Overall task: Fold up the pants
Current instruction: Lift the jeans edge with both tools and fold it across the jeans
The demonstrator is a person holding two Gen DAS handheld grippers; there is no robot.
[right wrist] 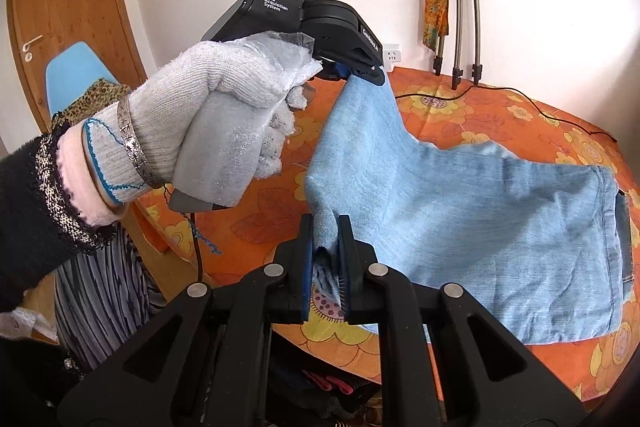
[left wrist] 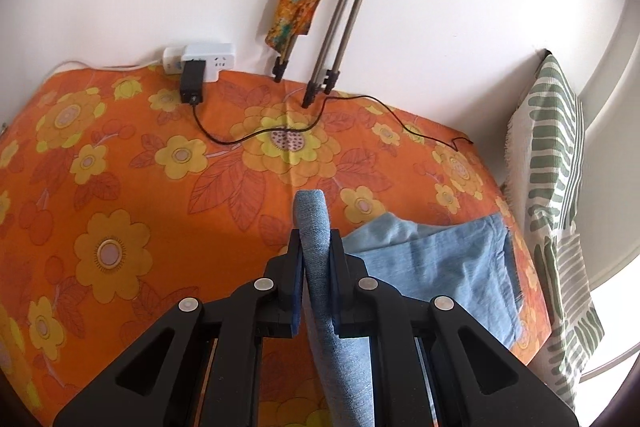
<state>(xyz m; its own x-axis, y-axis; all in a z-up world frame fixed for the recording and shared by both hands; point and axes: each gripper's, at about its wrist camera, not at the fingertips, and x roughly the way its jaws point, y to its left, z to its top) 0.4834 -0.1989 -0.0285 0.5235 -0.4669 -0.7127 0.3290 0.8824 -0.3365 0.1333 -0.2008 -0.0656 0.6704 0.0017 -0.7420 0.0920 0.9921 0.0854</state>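
Light blue denim pants (right wrist: 480, 211) lie on a table with an orange flowered cloth (right wrist: 520, 115), their left end lifted. My right gripper (right wrist: 325, 227) is shut on the near corner of that lifted end. My left gripper (right wrist: 370, 77), held by a white-gloved hand (right wrist: 212, 99), is shut on the far corner above the table. In the left wrist view, the left gripper (left wrist: 316, 243) pinches a fold of denim (left wrist: 316, 267), and the rest of the pants (left wrist: 440, 259) lies at the right.
A white power strip (left wrist: 200, 63) with a black adapter and cable (left wrist: 280, 135) lies at the table's back edge. Tripod legs (left wrist: 332, 67) stand on the table by the wall. A green striped cloth (left wrist: 556, 187) hangs at the right. A wooden door (right wrist: 68, 19) is at the left.
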